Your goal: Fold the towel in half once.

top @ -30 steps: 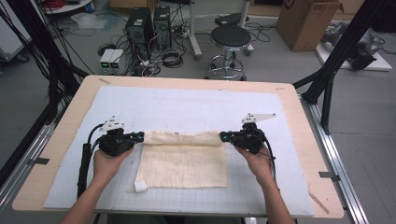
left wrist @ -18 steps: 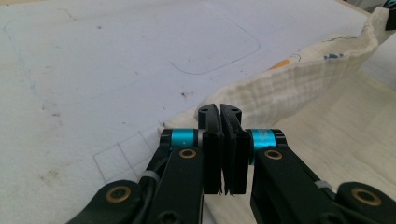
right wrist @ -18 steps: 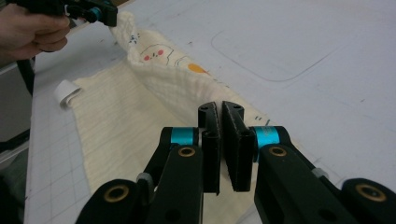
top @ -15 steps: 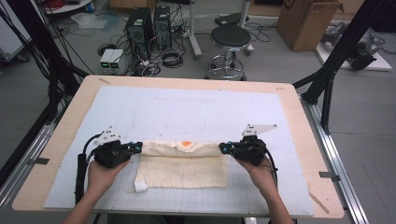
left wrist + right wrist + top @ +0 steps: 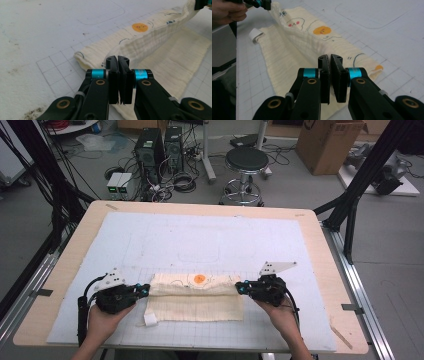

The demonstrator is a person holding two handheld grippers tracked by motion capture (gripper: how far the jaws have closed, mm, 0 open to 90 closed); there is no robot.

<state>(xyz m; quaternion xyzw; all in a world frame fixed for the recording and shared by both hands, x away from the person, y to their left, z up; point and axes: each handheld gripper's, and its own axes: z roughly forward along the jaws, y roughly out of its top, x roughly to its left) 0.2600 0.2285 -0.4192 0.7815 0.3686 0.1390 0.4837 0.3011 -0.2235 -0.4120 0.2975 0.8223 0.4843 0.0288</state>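
Left claw (image 5: 144, 289) at the near left of the tabletop (image 5: 65, 285), jaws pressed together on the left end of the cloth (image 5: 195, 295). In the left gripper view, the left claw (image 5: 119, 62) pinches a raised fold of the cream fabric; the fold runs away from its tips toward the upper right, lifted off the layer beneath. An orange dot (image 5: 139, 27) is printed on the cloth further along that ridge, well ahead of the tips.

Right claw (image 5: 239, 288) holds the opposite end, level with the left claw across the cloth. In the right gripper view, the right claw (image 5: 330, 61) has its jaws nearly closed with fabric caught between them; the lifted ridge stretches ahead and to the left of its tips. An orange dot (image 5: 322, 30) and small line drawings lie on the cloth ahead of this claw. A white tag (image 5: 255, 34) sticks out from the far left corner of the cloth, near the left hand (image 5: 229, 11).

The cloth lies between the two claws on a white gridded mat (image 5: 200, 245), lower layer flat, upper edge held up at both ends.
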